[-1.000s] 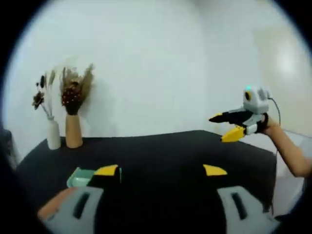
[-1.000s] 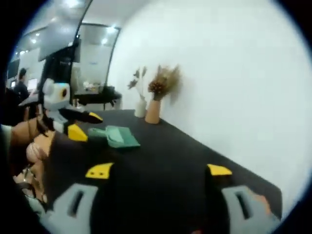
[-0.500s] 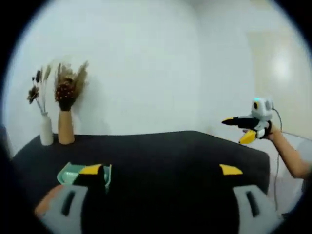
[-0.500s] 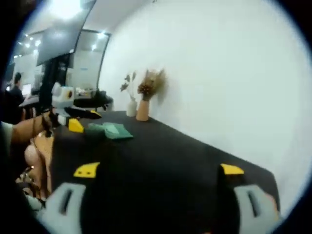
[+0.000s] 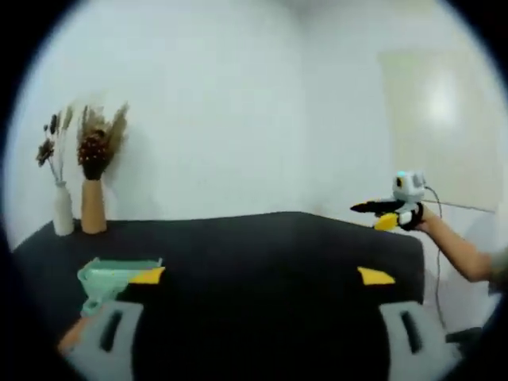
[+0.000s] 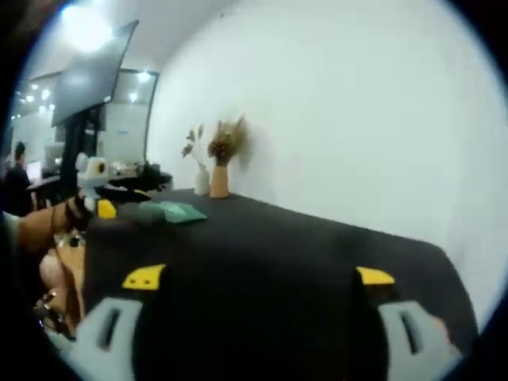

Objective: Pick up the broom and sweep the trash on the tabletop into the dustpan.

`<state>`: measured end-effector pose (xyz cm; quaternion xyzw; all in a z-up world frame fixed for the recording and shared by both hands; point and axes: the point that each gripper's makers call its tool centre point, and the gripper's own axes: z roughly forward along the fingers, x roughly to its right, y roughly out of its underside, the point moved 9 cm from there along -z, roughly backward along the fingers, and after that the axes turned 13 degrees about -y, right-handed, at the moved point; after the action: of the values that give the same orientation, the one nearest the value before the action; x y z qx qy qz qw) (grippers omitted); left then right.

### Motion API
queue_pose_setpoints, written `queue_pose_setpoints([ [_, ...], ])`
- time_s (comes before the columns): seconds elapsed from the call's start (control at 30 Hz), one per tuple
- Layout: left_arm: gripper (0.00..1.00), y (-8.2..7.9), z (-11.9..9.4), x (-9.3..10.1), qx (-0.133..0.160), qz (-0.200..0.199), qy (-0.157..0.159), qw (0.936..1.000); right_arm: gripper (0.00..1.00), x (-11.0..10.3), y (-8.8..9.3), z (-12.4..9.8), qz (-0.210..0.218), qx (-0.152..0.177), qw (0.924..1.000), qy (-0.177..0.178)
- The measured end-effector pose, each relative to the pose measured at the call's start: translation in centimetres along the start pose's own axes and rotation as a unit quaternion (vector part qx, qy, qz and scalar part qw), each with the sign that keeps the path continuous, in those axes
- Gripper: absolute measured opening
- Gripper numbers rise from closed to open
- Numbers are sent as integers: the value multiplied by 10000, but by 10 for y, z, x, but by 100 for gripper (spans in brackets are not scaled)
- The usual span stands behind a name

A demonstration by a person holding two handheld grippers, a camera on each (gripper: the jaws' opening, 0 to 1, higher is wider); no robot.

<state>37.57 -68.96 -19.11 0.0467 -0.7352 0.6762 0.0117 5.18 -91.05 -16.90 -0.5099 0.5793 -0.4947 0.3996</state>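
A green dustpan (image 5: 111,275) lies on the black table (image 5: 262,246) just beyond my left gripper's left jaw. My left gripper (image 5: 260,276) is open, its yellow tips wide apart with nothing between them. My right gripper (image 5: 389,213) hovers off the table's far right corner, held by a hand. In the right gripper view the dustpan (image 6: 171,211) sits far left on the table (image 6: 302,246), with my left gripper (image 6: 100,205) beside it. My right gripper (image 6: 258,276) is open and holds nothing.
Two vases with dried flowers, a white vase (image 5: 61,221) and a tan vase (image 5: 93,213), stand at the table's back left corner by the white wall. In the right gripper view a dark screen (image 6: 87,75) and a person (image 6: 17,163) stand beyond the table's left end.
Both views have swung and pulled back, so the jaw tips show wider apart. The right gripper has drifted outward past the table's right corner. The dustpan stays put.
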Motion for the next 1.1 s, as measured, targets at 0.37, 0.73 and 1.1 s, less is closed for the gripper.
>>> queue_pose_setpoints([
  [0.37, 91, 17, -7, 3, 263, -247, 235, 9991, 95, 3, 30, -15, 84, 189, 9998, 19],
  [0.73, 89, 34, -3, 12, 125, 32, 302, 9995, 95, 1, 47, -21, 92, 377, 9992, 42],
  [1.1, 87, 36, 5, 17, 242, 22, 393, 9989, 94, 3, 70, -25, 396, 569, 9976, 60],
])
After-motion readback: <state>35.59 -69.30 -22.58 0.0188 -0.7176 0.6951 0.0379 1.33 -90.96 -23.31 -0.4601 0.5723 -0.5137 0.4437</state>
